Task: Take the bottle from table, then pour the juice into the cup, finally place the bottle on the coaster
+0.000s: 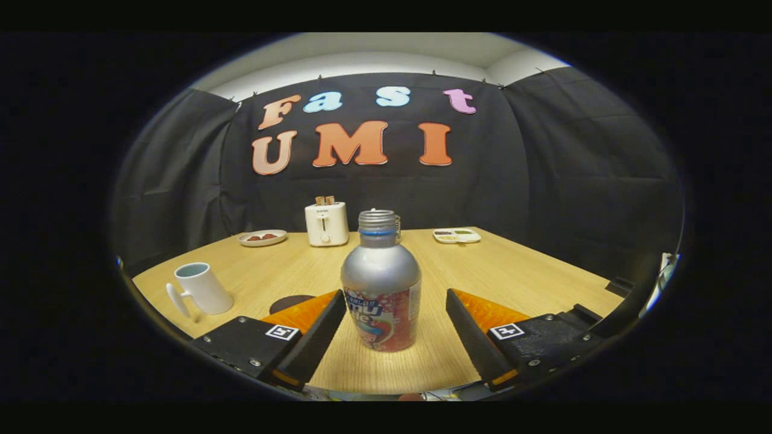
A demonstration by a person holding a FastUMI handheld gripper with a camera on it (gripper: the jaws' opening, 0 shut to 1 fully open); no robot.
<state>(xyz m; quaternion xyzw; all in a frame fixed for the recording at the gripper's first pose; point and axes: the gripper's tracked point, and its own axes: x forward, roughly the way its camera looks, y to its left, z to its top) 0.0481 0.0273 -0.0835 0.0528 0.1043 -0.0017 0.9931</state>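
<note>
A silver bottle point(380, 283) with a coloured label and an uncapped threaded neck stands upright on the wooden table point(518, 271). It sits between my two fingers, close to the left one, with a clear gap to the right one. My gripper point(391, 307) is open and neither pad presses on the bottle. A white cup point(201, 289) with a handle stands on the table to the left, beyond the left finger. A dark round coaster point(291, 302) lies just ahead of the left finger, partly hidden by it.
At the table's far side stand a white toaster point(326, 223) with toast in it, a small plate point(262, 238) with dark food to its left, and a divided white tray point(456, 235) to the right. Black cloth walls close the booth behind and beside the table.
</note>
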